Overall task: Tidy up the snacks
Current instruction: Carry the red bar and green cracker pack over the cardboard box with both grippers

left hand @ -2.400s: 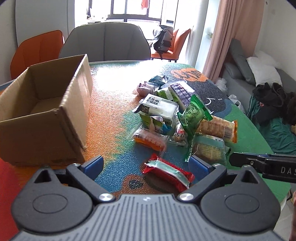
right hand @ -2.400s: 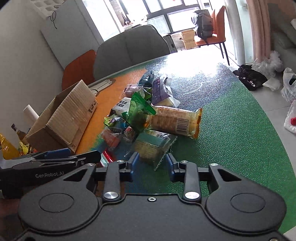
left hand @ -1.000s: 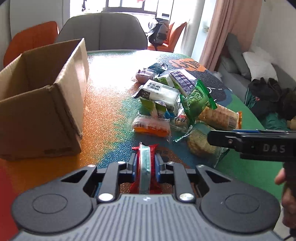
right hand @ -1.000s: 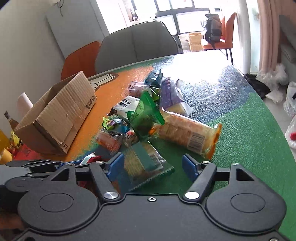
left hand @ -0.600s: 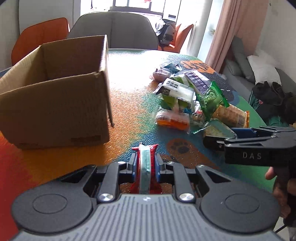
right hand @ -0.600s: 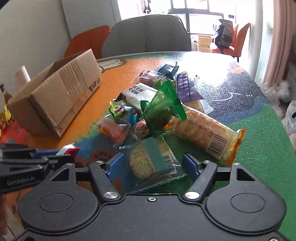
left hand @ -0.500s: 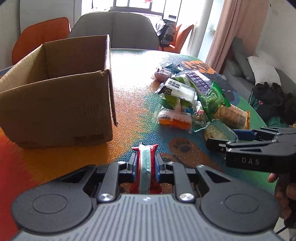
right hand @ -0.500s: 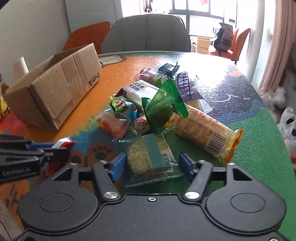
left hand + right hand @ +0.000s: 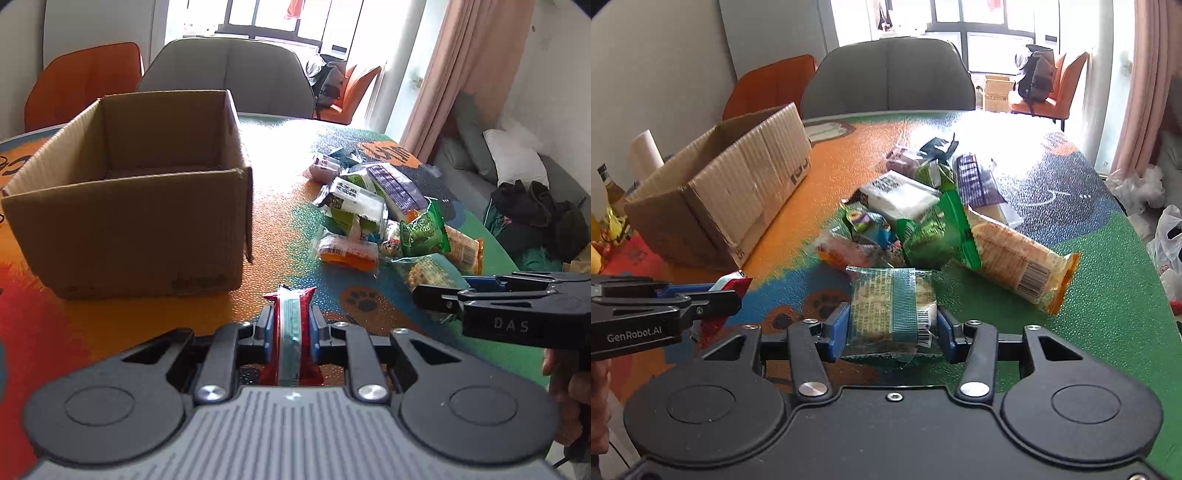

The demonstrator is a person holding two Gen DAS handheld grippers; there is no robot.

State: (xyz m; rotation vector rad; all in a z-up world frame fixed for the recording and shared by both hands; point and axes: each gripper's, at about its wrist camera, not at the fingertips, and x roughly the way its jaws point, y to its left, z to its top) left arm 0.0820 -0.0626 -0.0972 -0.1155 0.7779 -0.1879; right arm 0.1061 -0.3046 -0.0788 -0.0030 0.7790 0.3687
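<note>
- On the table, far left, I see the cardboard box, open-topped and upright.
- My left gripper is clamped on a red packet, edge-up, near the box's front corner.
- My right gripper pinches a cracker pack at the near edge of the snack pile.
- A long biscuit pack lies rightmost.

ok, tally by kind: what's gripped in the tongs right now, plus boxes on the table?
Red snack pack, in the left tongs: 1
Teal-banded cracker pack, in the right tongs: 1
Cardboard box, open-topped: 1
Total: 3
</note>
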